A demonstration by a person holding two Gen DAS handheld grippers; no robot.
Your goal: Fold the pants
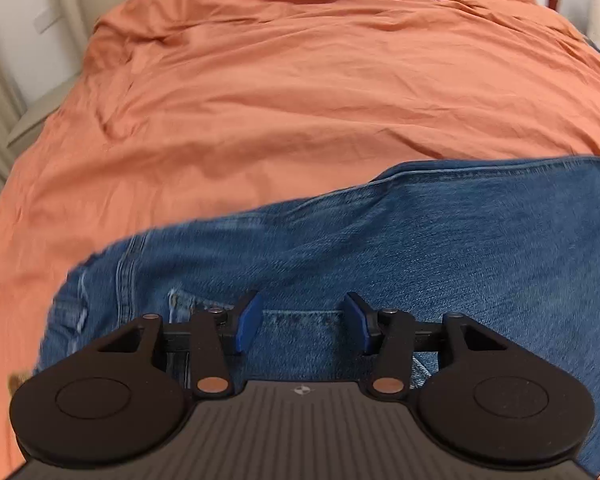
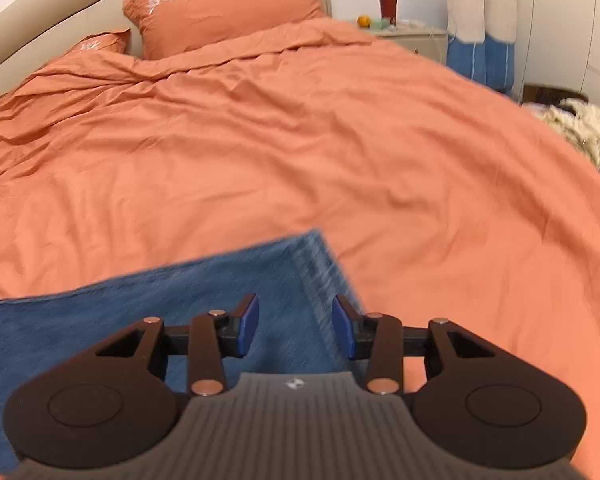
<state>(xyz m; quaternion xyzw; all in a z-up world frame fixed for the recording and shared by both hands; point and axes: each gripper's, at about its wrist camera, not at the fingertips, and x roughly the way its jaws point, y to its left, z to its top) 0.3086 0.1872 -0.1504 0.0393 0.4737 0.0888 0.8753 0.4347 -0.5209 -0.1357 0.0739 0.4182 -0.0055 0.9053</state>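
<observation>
Left gripper [image 1: 302, 322] is seen nearest in its own view, blue pads spread apart with nothing between them, poised over the waist end of the jeans [image 1: 420, 260]; whether the pads touch the denim cannot be told. A belt loop [image 1: 175, 300] and a stitched pocket edge are noted just beyond the left-hand pad. The jeans are laid flat across the near part of the orange duvet [image 1: 280, 100], running from the waistband at lower left out toward the right edge of the frame. In the right wrist view, the right gripper [image 2: 296, 328] is likewise held with its pads apart and empty, above the hem end of the jeans [image 2: 180, 292], whose stitched hem [image 2: 320, 264] is recorded just ahead of the right-hand pad; the denim here is smeared by motion blur. Beyond the jeans the rumpled duvet [image 2: 300, 140] is spread over the whole bed. Farther back, two orange pillows [image 2: 224, 4] are propped against a beige headboard [image 2: 40, 12]. At the far right a white nightstand [image 2: 412, 38] is seen bearing a red cup [image 2: 388, 6] and an orange fruit [image 2: 363, 21]; a heap of cream fabric [image 2: 580, 120] is noted beside the bed.
</observation>
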